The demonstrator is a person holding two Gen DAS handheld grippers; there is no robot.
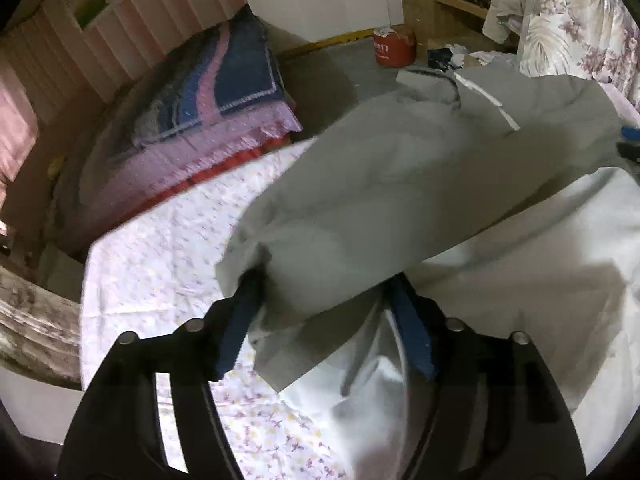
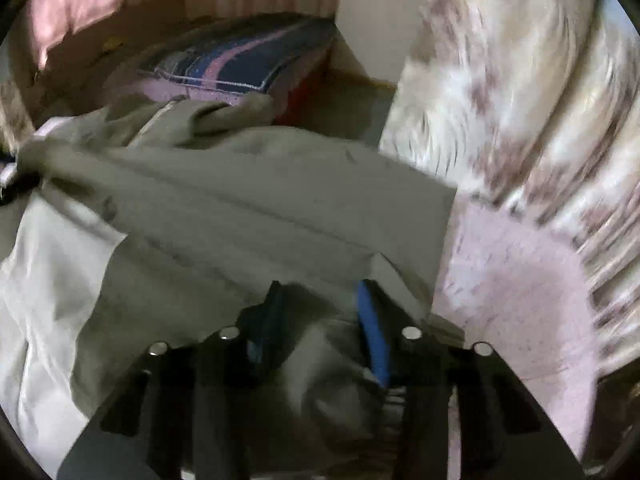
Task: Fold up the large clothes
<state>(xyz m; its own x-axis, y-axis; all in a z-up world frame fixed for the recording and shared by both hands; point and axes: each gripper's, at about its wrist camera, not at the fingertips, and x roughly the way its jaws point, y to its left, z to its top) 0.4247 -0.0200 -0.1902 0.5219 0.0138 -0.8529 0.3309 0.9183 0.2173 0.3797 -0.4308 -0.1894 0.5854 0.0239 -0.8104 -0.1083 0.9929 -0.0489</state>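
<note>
A large grey-green garment [image 1: 400,184] with a pale lining [image 1: 520,280] lies across the bed, a white strip running near its far end. My left gripper [image 1: 324,284] has a thick rolled fold of it filling the space between its blue pads [image 1: 412,332], jaws wide apart. In the right wrist view the same garment [image 2: 248,200] stretches away to the left, and my right gripper [image 2: 320,296] is closed on a bunched edge of it, which hides most of the gap. The right gripper's blue tip [image 1: 630,136] shows at the far right edge of the left wrist view.
A floral bedsheet [image 1: 168,248] covers the bed. Folded pink and blue blankets [image 1: 224,96] are stacked at the far side. A flowered quilt [image 2: 520,92] is heaped on the right. On the floor beyond stand a red bucket [image 1: 394,50] and a wooden shelf [image 1: 432,4].
</note>
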